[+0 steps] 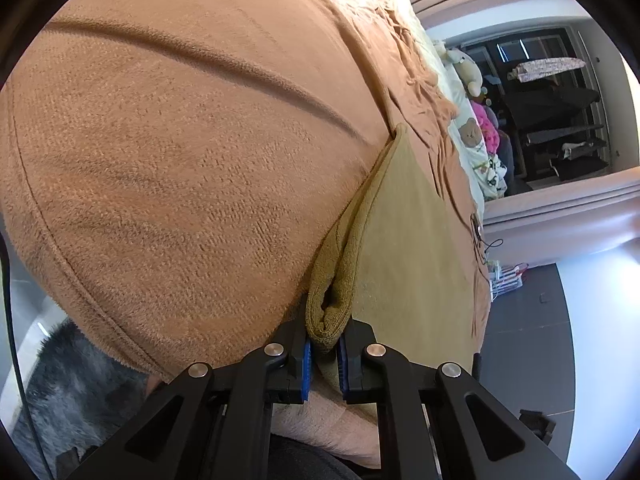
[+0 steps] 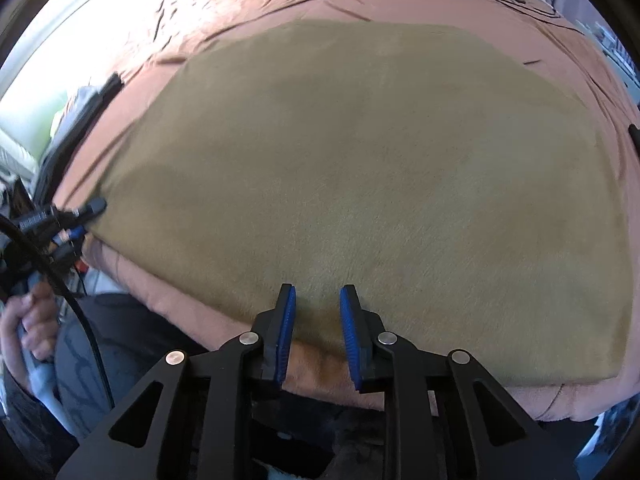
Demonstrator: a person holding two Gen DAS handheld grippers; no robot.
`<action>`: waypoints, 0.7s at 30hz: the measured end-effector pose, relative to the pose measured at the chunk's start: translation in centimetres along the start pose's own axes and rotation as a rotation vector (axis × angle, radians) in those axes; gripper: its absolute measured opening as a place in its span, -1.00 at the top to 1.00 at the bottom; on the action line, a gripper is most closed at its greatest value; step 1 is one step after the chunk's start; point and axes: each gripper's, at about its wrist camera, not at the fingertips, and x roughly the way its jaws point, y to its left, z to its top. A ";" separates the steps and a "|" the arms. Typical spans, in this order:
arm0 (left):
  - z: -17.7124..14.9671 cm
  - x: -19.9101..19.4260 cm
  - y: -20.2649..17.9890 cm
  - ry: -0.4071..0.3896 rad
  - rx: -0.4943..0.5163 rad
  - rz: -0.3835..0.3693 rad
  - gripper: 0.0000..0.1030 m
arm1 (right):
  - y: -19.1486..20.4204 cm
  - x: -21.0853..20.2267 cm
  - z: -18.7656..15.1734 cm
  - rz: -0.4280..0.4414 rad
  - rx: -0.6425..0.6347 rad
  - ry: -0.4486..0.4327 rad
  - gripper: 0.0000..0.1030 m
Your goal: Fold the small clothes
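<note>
Home bedroom: a bed w/ rumpled brown bedspread (image 2: pixel 280 4), soft toys (image 1: pixel 472 76) piled along its far edge, an ironing board (image 1: pixel 548 67) and dark shelves (image 1: pixel 568 140) in the bkgd, grey tiled floor (image 1: pixel 528 340).

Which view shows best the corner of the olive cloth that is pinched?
The left wrist view: the olive cloth bunches between the left gripper jaws. The right wrist view shows it spread flat, that corner small at the left edge.

I see blue pads (image 2: pixel 287 332) on my black right gripper (image 2: pixel 318 304), over an olive-tan cloth (image 2: pixel 360 168); beyond it, a rust-brown blanket (image 2: pixel 280 4).
</note>
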 end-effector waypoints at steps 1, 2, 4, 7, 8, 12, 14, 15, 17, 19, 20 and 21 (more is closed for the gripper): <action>0.0 0.0 0.0 -0.001 -0.001 0.000 0.80 | -0.1 0.0 0.6 -0.003 0.004 -0.008 0.65; 0.0 0.0 0.1 -0.001 -0.003 -0.001 0.80 | -0.3 -0.1 0.8 -0.007 0.004 -0.012 0.66; 0.0 0.0 0.0 -0.002 -0.005 -0.001 0.80 | -0.3 0.3 1.7 -0.009 0.004 -0.016 0.69; 0.0 0.0 0.1 -0.003 -0.009 0.000 0.80 | -0.5 1.5 2.7 -0.009 0.019 -0.012 0.73; 0.0 0.0 0.1 -0.003 -0.011 0.003 0.80 | -0.7 1.9 3.0 -0.010 0.026 -0.009 0.74; -0.2 0.0 -0.2 -0.008 -0.011 0.030 0.80 | -1.2 3.9 4.7 -0.007 0.054 0.006 0.82; -0.3 0.0 -0.3 -0.009 -0.009 0.039 0.80 | -1.1 4.7 5.9 -0.003 0.060 0.003 0.83; -0.3 0.0 -0.3 -0.008 -0.010 0.041 0.80 | -1.1 5.0 6.4 -0.004 0.061 0.000 0.85; -0.3 0.1 -0.2 -0.007 -0.014 0.039 0.80 | -1.0 5.6 7.8 -0.013 0.062 -0.011 0.88; -0.2 0.1 -0.1 -0.006 -0.020 0.034 0.80 | -1.1 6.1 8.9 -0.018 0.067 -0.015 0.89; -0.2 0.1 0.1 -0.005 -0.023 0.032 0.80 | -1.2 6.5 9.6 -0.020 0.071 -0.014 0.90; -0.2 0.1 0.1 -0.005 -0.028 0.029 0.80 | -1.2 6.8 10.2 -0.022 0.072 -0.015 0.90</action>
